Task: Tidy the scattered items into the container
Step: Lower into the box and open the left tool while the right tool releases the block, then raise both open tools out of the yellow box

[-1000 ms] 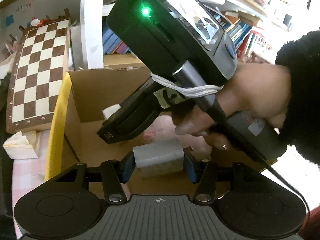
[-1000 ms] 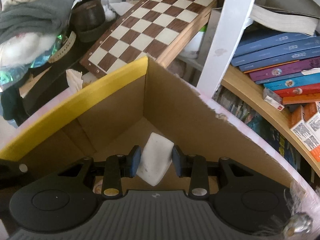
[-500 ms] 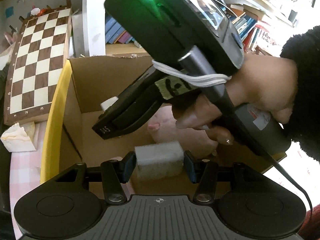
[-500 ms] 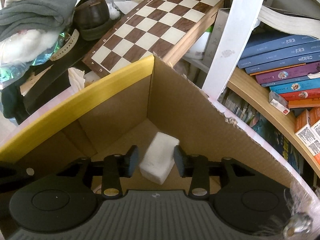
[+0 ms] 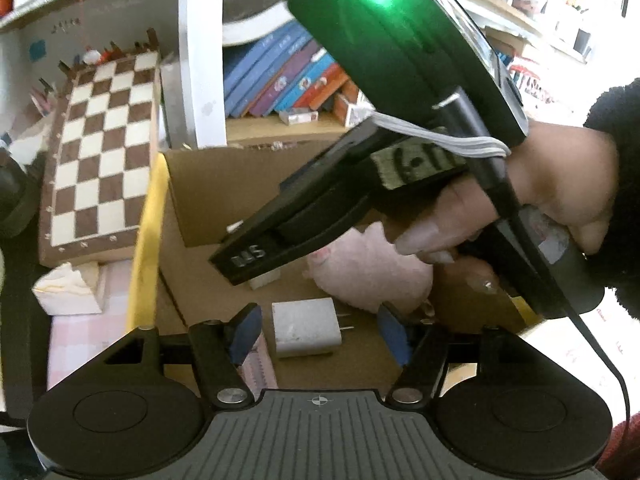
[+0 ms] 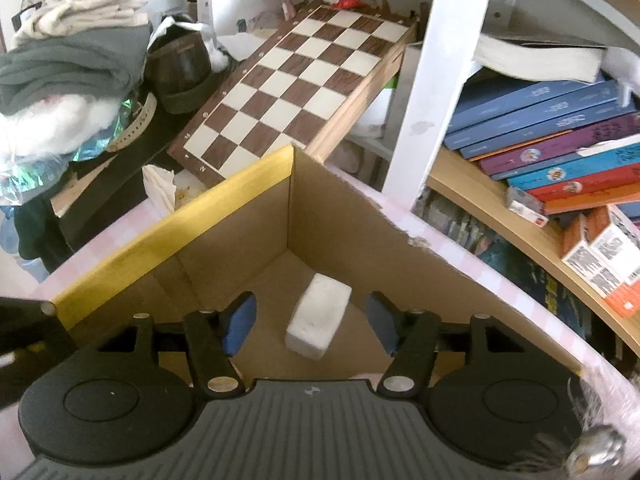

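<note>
Left wrist view: white boxy plug adapter (image 5: 306, 327) with two metal prongs lies on cardboard box (image 5: 208, 196) floor | left gripper (image 5: 320, 334) spread apart, not touching | right wrist view: white foam block (image 6: 319, 311) in box corner | right gripper (image 6: 310, 323) spread apart

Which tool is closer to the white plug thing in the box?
Left. The left tool hangs open right over the white plug; the right tool is open farther back over the white block.
</note>
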A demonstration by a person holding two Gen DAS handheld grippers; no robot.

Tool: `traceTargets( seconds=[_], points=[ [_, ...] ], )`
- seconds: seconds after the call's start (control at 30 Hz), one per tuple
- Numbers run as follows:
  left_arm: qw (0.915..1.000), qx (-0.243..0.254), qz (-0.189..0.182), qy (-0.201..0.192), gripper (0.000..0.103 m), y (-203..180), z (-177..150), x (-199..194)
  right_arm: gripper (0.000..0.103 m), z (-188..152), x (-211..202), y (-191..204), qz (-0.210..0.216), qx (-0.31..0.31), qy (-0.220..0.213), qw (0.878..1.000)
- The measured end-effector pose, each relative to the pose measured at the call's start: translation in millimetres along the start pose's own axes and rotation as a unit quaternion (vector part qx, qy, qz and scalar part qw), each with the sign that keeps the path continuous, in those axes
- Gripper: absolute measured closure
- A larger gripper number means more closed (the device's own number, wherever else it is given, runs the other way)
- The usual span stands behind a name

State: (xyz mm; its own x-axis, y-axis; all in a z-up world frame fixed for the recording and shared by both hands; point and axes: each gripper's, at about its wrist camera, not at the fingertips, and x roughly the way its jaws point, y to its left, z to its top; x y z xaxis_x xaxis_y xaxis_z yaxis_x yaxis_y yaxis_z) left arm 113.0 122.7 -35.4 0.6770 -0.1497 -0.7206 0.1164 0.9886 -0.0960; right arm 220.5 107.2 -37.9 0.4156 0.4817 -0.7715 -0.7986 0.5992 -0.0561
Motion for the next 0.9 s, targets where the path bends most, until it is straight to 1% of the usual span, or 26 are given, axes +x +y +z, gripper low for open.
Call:
traceTargets(
  seconds=[0.13, 0.33, 0.53, 0.7, 0.77, 0.8, 0.9],
  points=[
    [0.9998, 0.005, 0.008, -0.017, 0.03, 0.2, 0.7, -23.7, 0.04, -6.5, -22.9, 0.7, -0.006, 0.012, -0.012, 1.0],
    [0.9989, -0.002, 0.026, -0.04, 0.03, -3.9, -8.8, -53.3, 0.038, -16.3, -57.3, 1.6, -0.015, 0.029, -0.029, 0.999],
    [0.9975, -0.011, 0.04, -0.057, 0.029, -6.8, -17.2, -69.0, 0.035, -37.4, -97.2, 3.3, -0.017, 0.05, -0.051, 0.997],
    [0.9966, -0.017, 0.052, -0.061, 0.029, -11.9, -23.7, -76.7, 0.035, -61.1, -120.6, 6.7, -0.025, 0.059, -0.058, 0.996],
    [0.9963, -0.019, 0.058, -0.06, 0.027, -13.5, -26.3, -77.8, 0.035, -70.9, -128.8, 8.3, -0.029, 0.063, -0.06, 0.996],
    [0.9961, -0.02, 0.061, -0.06, 0.024, -14.4, -27.6, -78.4, 0.034, -75.8, -132.8, 9.0, -0.031, 0.065, -0.061, 0.996],
    [0.996, -0.021, 0.066, -0.057, 0.024, -18.7, -31.2, -79.4, 0.033, -91.2, -144.1, 10.9, -0.036, 0.071, -0.063, 0.995]
  ],
)
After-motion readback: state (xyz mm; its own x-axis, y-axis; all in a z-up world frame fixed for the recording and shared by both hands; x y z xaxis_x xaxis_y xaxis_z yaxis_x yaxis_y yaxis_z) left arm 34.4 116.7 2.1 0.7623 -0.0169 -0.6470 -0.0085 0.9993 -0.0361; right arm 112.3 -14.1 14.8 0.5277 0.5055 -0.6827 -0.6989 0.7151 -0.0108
